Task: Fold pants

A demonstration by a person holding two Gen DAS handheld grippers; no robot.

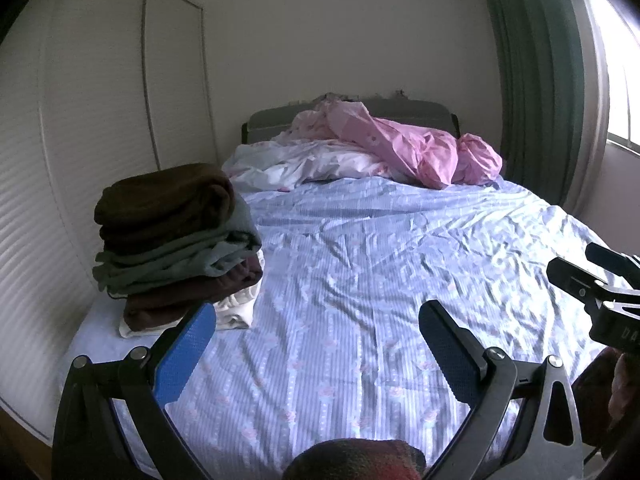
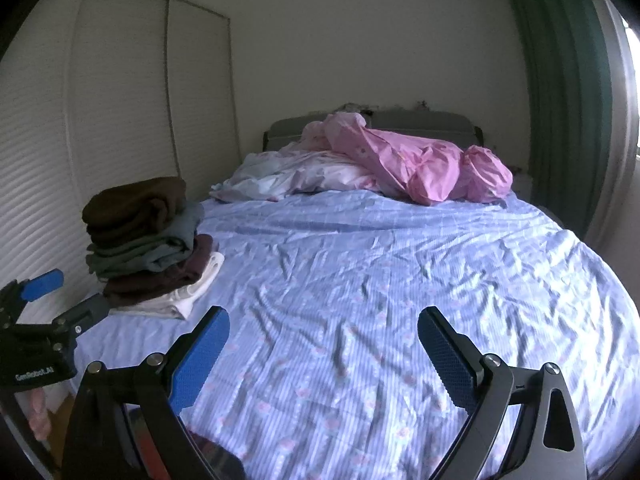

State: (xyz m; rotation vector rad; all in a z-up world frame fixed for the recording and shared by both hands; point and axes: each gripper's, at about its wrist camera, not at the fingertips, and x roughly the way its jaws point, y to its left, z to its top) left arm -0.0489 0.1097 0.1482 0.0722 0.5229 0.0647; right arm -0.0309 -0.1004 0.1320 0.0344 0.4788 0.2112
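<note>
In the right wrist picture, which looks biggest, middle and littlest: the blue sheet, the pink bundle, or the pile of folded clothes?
1. Blue sheet, biggest by far.
2. Pink bundle.
3. Pile of folded clothes, close to the bundle in size; it sits nearer the camera, so that ranking is unsure.

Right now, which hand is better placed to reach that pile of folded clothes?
Probably left. The left gripper is open, and the folded pile lies just ahead of it, to the left; the right gripper, also open, sits farther across the sheet.

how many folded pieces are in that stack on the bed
4 layers show in the stack at the bed's left edge: dark brown on top, grey-green below, maroon under that, white at the bottom. More may be hidden within layers.
</note>
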